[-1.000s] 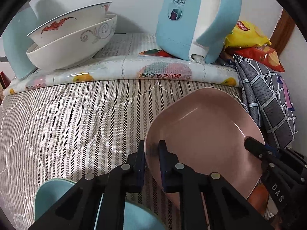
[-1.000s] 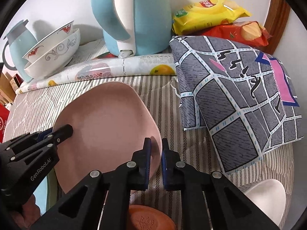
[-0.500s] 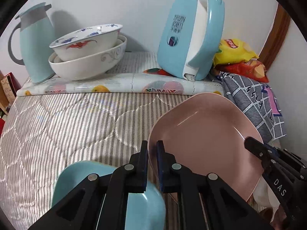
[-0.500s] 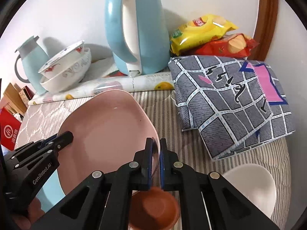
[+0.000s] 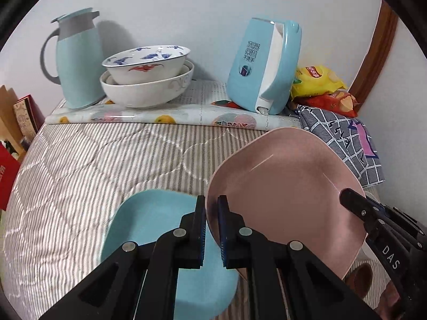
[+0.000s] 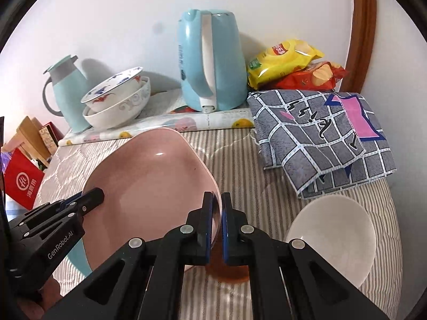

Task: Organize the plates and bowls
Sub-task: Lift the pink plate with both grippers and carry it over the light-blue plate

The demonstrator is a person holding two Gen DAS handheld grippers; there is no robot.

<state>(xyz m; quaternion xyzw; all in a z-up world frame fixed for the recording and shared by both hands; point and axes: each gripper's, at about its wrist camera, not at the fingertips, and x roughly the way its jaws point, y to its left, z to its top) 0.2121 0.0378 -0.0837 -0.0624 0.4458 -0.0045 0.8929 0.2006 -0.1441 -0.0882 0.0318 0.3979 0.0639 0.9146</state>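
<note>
Both pairs of jaws pinch the same pink plate (image 5: pixel 283 194): the left gripper (image 5: pixel 211 210) clamps its left rim and the right gripper (image 6: pixel 216 208) clamps the opposite rim, so the plate hangs between them, tilted, clear of the striped quilt (image 5: pixel 88 165).

Taking the left wrist view from left to right, a red box (image 5: pixel 8 176) and some cardboard stand at the far left edge. Beyond the quilt, on a fruit-patterned mat (image 5: pixel 160 116) against the wall, a pale blue thermos jug (image 5: pixel 77 56) stands upright. Just beside it sit two stacked bowls: a white bowl with blue and red painting (image 5: pixel 146 62) nested in a larger plain white bowl (image 5: pixel 146 90). Nearer the camera, a light blue plate (image 5: pixel 157 229) lies flat on the quilt, under the left gripper's fingers and just left of the pink plate. Further right on the mat a blue electric kettle (image 5: pixel 264 64) stands with its white handle facing the camera. To its right lie a yellow snack bag (image 5: pixel 317 80) on top of a red snack bag (image 5: pixel 333 101), and in front of them a grey checked cloth (image 5: pixel 344 138).

In the right wrist view, a brown bowl (image 6: pixel 229 269) sits on the quilt below the right gripper, mostly hidden by it, and a white bowl (image 6: pixel 331 234) lies just right of that.
</note>
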